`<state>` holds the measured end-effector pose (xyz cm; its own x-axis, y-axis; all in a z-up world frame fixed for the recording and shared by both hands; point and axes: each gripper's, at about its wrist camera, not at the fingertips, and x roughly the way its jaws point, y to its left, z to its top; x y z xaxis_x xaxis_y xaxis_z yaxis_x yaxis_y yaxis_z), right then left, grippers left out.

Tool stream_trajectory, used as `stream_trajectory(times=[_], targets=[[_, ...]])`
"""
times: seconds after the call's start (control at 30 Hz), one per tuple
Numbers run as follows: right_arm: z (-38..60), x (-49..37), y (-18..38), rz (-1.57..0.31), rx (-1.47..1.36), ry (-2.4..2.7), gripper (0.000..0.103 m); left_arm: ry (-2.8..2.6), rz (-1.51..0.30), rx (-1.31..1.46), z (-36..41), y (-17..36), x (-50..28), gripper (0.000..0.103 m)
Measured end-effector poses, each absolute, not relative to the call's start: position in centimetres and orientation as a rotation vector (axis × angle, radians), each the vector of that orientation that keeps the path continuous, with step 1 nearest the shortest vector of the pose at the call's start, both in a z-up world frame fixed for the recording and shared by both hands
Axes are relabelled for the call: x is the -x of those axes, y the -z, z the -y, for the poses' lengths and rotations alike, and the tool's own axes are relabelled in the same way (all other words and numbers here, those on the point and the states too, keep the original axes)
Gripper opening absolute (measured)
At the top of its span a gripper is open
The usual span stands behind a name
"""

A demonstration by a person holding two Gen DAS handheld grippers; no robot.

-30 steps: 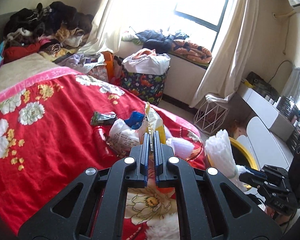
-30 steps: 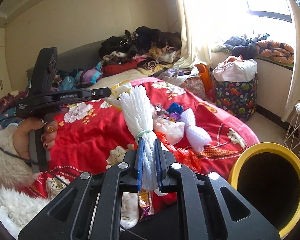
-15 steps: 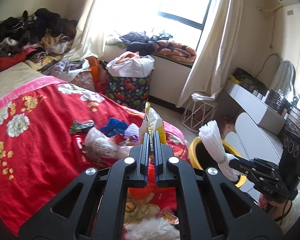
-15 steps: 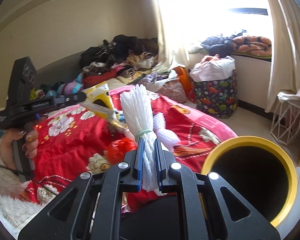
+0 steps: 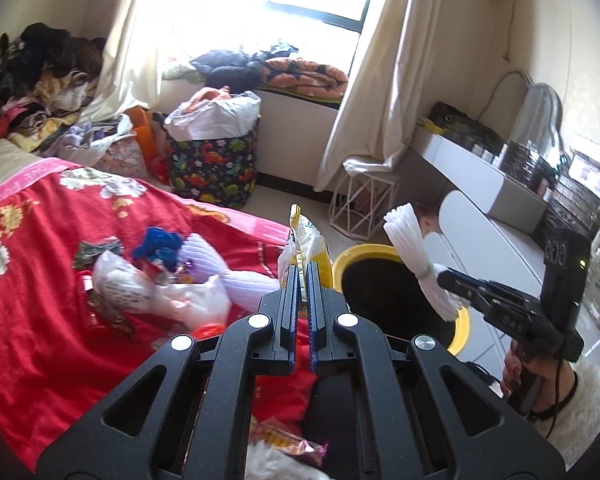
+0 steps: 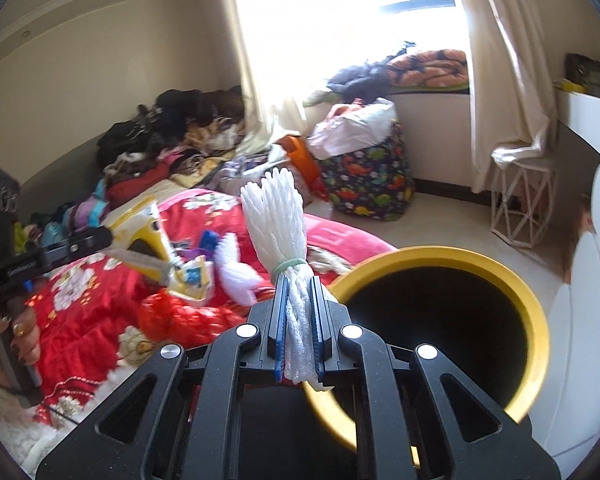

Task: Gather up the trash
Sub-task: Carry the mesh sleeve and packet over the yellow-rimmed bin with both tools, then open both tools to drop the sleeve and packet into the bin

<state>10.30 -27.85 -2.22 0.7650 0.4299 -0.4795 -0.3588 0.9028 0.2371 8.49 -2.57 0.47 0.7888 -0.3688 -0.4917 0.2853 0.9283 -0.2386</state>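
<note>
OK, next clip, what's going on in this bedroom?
A person is clearing litter off a bed with a red blanket, one handheld gripper in each hand. The left gripper is shut on a yellow snack bag; the right gripper is shut on a white foam net. Both hang near the open yellow bin beside the bed. More wrappers lie on the blanket.

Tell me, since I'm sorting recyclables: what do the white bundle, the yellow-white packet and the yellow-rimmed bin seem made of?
White bundle: probably soft foam netting; matte, ribbed strands tied by a green band. Yellow-white packet: likely thin plastic film; glossy, crinkled, printed. Yellow-rimmed bin: smooth hard rim, perhaps plastic; unsure.
</note>
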Motion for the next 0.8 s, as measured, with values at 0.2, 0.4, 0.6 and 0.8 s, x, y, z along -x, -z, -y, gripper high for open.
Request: stream_trajectory(times=[0.2,0.4,0.6,0.8], targets=[[30.4,-10.9,3.5,-0.573,-0.166,-0.345,0.011,0.397,-0.579,0.128,4.7,0.1,-9.1,0.002],[32.7,-11.6,4.7,-0.61,-0.208,-0.275,0.011,0.444,-0.601,0.102,6.9,0.8,-9.8,0.002],[34.9,-12.3,6.2,-0.663,-0.278,-0.222,0.011,0.492,-0.643,0.096,9.5,1.6,-11.2,0.002],[36.1,-12.6,6.9,-0.689,-0.315,-0.192,0.011,0.52,-0.695,0.107,12.2,2.9,-13.0,0.002]])
